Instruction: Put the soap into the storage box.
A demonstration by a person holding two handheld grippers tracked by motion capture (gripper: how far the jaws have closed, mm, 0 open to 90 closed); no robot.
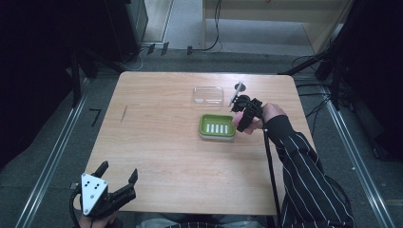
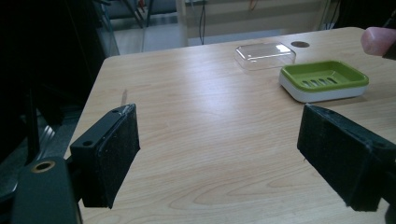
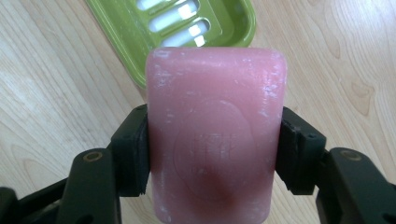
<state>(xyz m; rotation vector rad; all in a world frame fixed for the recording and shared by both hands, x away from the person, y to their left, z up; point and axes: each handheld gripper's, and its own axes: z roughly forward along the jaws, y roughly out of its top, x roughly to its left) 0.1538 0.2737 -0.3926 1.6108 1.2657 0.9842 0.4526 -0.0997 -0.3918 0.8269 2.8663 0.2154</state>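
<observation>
right gripper [image 3: 215,154] has its jaws clamped on the pink soap bar [image 3: 215,140], held just beside the green soap dish [image 1: 217,127]. carry step in hand; next, centre it over the slots and lower. left gripper [image 1: 116,179] waits, jaws wide apart.

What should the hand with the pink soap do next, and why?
Probably carry the pink soap a little further over the green soap dish and lower it in. The right gripper clamps the bar beside the dish's edge, and the dish sits empty.
</observation>
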